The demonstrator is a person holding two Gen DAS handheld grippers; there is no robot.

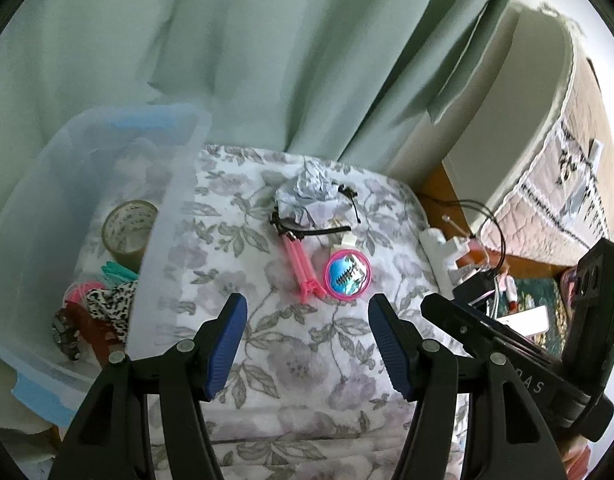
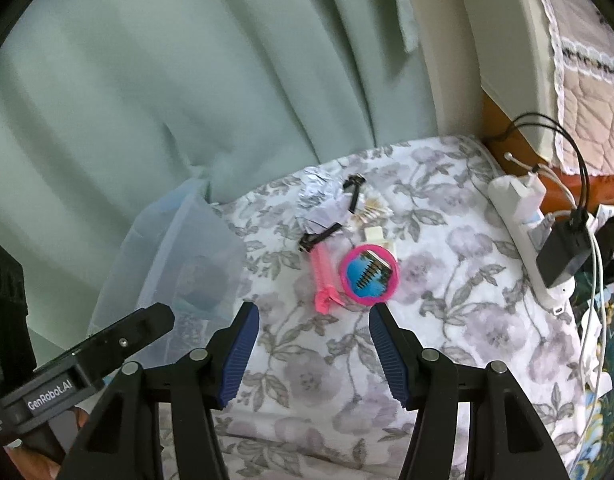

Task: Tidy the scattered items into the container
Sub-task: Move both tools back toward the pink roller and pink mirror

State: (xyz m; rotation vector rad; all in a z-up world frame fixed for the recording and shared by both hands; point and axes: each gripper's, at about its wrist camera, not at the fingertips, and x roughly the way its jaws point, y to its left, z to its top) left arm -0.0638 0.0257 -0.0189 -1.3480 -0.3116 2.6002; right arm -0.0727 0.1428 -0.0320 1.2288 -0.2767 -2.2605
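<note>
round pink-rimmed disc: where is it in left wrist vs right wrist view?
Left wrist: pink-rimmed disc sits right of centre, just above the gap between the gripper fingers, on the floral cloth.
Right wrist: pink-rimmed disc sits right of centre, above the right finger tip.
Shared landmark: the pink clip lies immediately left of the disc in both.

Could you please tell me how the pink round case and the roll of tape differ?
The pink round case lies out on the flowered cloth; the roll of tape already sits inside the clear container. The case is bright pink with a blue middle; the tape is dull brown and hollow. Both are round.
</note>
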